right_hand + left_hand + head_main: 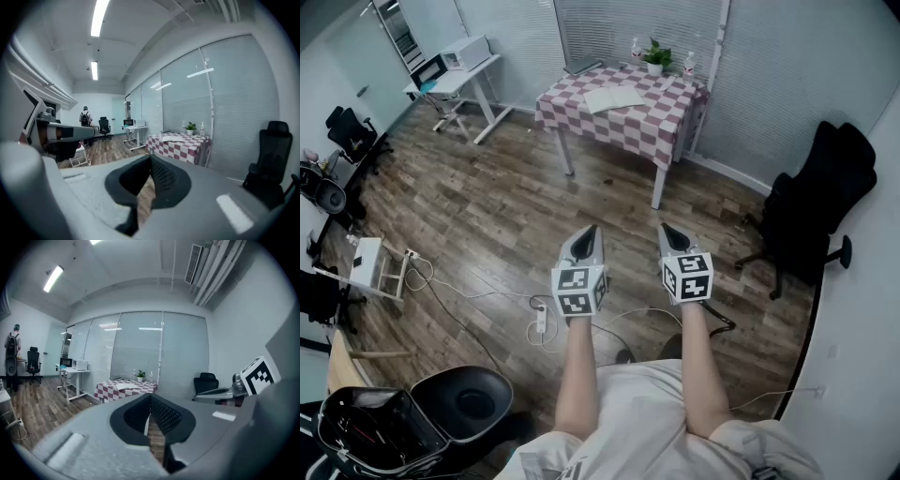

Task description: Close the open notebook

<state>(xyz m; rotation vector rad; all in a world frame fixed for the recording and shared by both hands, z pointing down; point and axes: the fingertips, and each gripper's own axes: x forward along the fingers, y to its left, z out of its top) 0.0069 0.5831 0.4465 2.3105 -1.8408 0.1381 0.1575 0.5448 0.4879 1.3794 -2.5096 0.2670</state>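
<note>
An open white notebook [614,98] lies flat on a table with a red-and-white checked cloth [661,117] at the far side of the room, also seen as the notebook [124,386] and the notebook [172,136] in the gripper views. My left gripper [588,231] and right gripper [667,228] are held side by side over the wooden floor, well short of the table. Both are shut with nothing between the jaws. They point toward the table, slightly downward.
On the table stand a potted plant [656,56], two bottles and a dark flat item [582,67]. A black office chair [811,211] stands at the right, a white desk with a microwave [461,56] at the left. Cables and a power strip [540,321] lie on the floor.
</note>
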